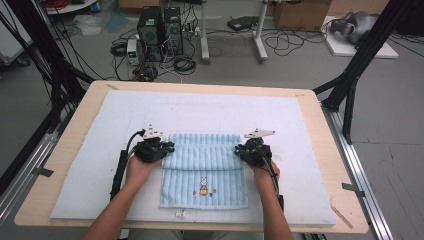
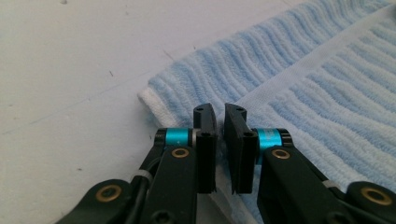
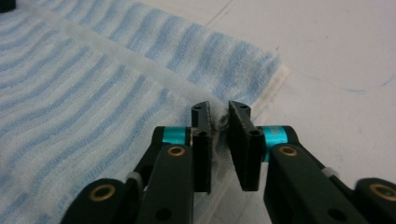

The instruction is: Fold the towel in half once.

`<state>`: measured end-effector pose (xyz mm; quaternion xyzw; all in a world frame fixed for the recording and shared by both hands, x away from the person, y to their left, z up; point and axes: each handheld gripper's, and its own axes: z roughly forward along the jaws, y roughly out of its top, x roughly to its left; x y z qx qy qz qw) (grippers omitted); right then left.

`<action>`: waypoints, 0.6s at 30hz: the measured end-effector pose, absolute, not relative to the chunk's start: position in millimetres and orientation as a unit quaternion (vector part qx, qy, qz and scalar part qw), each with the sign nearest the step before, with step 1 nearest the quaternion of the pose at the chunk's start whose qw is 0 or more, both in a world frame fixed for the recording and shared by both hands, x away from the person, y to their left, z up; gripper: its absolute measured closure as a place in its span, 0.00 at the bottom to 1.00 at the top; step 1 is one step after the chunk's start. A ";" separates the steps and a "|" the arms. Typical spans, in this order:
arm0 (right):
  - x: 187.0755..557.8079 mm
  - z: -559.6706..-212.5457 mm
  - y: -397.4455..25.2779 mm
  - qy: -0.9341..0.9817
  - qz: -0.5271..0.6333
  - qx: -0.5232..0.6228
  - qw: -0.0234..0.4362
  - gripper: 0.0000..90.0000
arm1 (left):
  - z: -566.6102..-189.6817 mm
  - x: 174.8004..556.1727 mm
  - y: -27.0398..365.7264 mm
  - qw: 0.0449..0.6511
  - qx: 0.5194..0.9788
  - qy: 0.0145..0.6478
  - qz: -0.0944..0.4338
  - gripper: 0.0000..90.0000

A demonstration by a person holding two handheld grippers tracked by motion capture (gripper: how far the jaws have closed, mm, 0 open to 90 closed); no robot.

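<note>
The soft, light, limp blue towel [image 1: 204, 170], lying partly folded at the desk's [image 1: 75, 125] near middle, is pinched at its fold's edges by the left hand-held gripper [image 2: 219, 122] and right hand-held gripper [image 3: 219, 122], best gripped there.

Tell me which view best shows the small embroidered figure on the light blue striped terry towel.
High view. The light blue striped terry towel lies whole there, so the small embroidered figure shows on its near half, between the hands. The left and right gripper views show close-ups of the towel's folded edge at the jaws; the figure lies outside their frames.

Both tongs, left [image 1: 153, 148] and right [image 1: 254, 151], nearly closed, forearms parallel.
</note>
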<state>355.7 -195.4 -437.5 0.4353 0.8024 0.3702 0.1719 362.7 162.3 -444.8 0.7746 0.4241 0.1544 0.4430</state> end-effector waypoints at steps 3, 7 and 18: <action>353.6 -435.1 -196.1 0.802 0.376 0.430 0.176 0.92 | -439.3 360.9 166.7 0.466 0.762 0.425 0.147 0.94; 349.7 -428.5 -199.9 0.789 0.402 0.429 0.177 0.92 | -430.7 354.8 171.7 0.489 0.750 0.422 0.142 0.94; 328.6 -421.5 -210.1 0.781 0.427 0.415 0.187 0.91 | -410.3 332.9 175.3 0.524 0.747 0.387 0.130 0.93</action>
